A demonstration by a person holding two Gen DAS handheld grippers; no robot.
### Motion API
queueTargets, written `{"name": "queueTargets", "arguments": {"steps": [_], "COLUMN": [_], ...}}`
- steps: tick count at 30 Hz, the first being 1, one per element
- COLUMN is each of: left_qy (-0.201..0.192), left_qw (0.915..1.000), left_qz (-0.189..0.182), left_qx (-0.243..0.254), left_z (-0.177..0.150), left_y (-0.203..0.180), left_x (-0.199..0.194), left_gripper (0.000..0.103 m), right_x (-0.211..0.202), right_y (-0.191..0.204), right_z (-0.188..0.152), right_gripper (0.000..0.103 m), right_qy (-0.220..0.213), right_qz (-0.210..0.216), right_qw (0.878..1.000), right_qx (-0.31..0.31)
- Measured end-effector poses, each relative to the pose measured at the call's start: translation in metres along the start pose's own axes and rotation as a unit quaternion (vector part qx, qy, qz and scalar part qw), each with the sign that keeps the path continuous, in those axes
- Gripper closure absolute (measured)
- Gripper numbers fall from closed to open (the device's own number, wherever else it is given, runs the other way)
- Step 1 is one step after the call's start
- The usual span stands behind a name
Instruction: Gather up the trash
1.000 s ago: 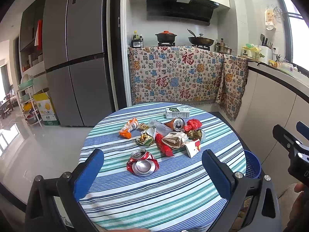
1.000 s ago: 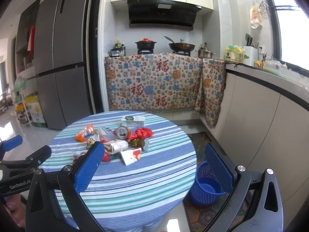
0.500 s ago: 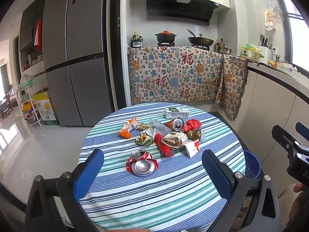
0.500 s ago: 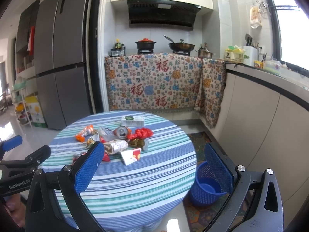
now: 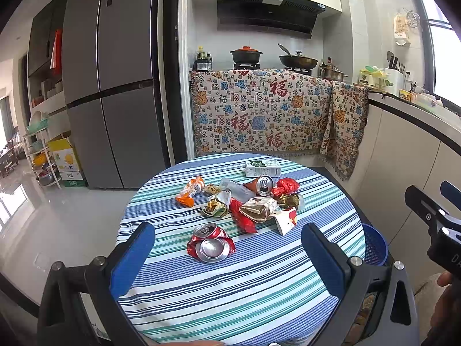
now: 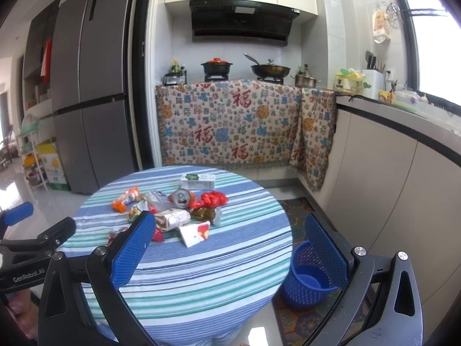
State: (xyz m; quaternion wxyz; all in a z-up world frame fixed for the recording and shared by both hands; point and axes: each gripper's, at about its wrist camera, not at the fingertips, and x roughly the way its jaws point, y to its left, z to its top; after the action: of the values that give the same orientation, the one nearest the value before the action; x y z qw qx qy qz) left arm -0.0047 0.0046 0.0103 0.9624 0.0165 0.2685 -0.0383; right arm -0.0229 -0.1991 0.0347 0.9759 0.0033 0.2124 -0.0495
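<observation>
Striped-cloth counter (image 5: 259, 288), left wrist view: left gripper (image 5: 227, 262) jaws wide open, empty, above a crushed red can (image 5: 211, 245) at centre frame, trash pile (image 5: 253, 199) just beyond. Right wrist view: right gripper (image 6: 230, 248) jaws open, empty; pile centre-left, blue basket (image 6: 305, 276) on the floor lower right.

Tablecloth (image 5: 259, 288) striped blue, teal, white. Crushed can (image 5: 211, 246) red, silver ends. Bin (image 6: 306, 276) blue mesh. Carton (image 5: 262, 168) white with green. Wrapper (image 5: 190, 191) orange. Bag (image 5: 286, 186) red. Gripper pads (image 6: 132, 249) blue on black frames. Counter cloth (image 5: 259, 118) cream, red characters, blue-orange motifs. Fridge (image 5: 115, 86) grey.
</observation>
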Motion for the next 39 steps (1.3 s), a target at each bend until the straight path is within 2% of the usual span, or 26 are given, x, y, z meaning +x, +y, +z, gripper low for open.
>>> {"name": "queueTargets", "arguments": {"steps": [24, 39], "left_qy": [0.007, 0.039], "left_qw": [1.0, 0.9992], "left_qz": [0.0, 0.002], "left_qx": [-0.001, 0.0], "left_z": [-0.003, -0.019], "left_y": [0.002, 0.026], "left_x": [0.001, 0.033], "left_gripper": [0.0, 0.0], "right_x": [0.002, 0.022], "right_y": [0.0, 0.003], "right_z": [-0.001, -0.008], "right_gripper": [0.0, 0.0], "right_qy": [0.001, 0.022], "right_qz": [-0.001, 0.011], "right_qw": [1.0, 1.0], "right_qx": [0.0, -0.004]}}
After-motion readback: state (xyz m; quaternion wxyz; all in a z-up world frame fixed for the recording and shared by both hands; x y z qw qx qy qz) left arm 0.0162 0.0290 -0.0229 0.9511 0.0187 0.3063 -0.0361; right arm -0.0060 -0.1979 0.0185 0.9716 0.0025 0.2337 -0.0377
